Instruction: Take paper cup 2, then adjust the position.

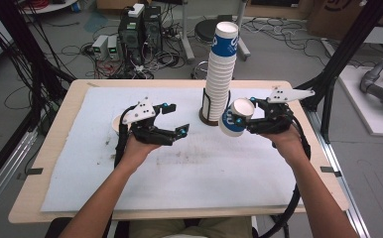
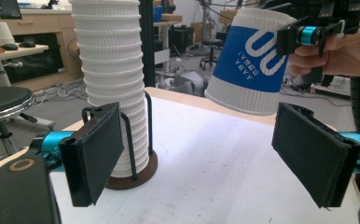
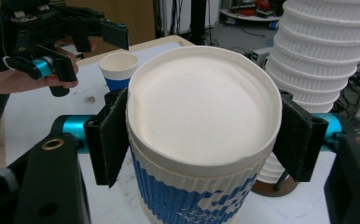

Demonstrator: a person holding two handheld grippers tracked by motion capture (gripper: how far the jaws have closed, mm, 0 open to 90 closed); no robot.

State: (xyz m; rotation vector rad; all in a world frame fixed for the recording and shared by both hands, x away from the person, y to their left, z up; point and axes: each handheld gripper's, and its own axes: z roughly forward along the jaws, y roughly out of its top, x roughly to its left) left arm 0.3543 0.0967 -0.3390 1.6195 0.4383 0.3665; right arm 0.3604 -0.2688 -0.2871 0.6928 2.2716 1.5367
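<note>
Your right hand-held gripper (image 1: 240, 120) is clamped on a blue-and-white paper cup (image 1: 234, 118), one black pad pressed to each side of the ribbed wall just under the rim. In the high view you hold the cup tilted in the air, above the surface (image 1: 179, 168), with its mouth turned toward the camera; it sits just beside the lower part of the tall cup stack (image 1: 222, 69), on the stack's right. In the right gripper view the cup (image 3: 201, 140) shows a white, empty inside between the two pads.

Your left hand-held gripper (image 1: 172, 119) has its jaws apart, with nothing between them. It hovers over the white mat, left of the stack and well apart from the held cup. In the left gripper view its pads (image 2: 94, 149) frame the stack (image 2: 110, 70), which stands in a wire holder on a round brown base (image 2: 136, 179), and the cup (image 2: 250, 65) hangs tilted at the upper right in your other hand (image 2: 341, 51).

A second cup (image 3: 117, 70) stands upright on the mat behind your left hand, open mouth up. In the high view it (image 1: 116, 124) is largely hidden by that gripper.
</note>
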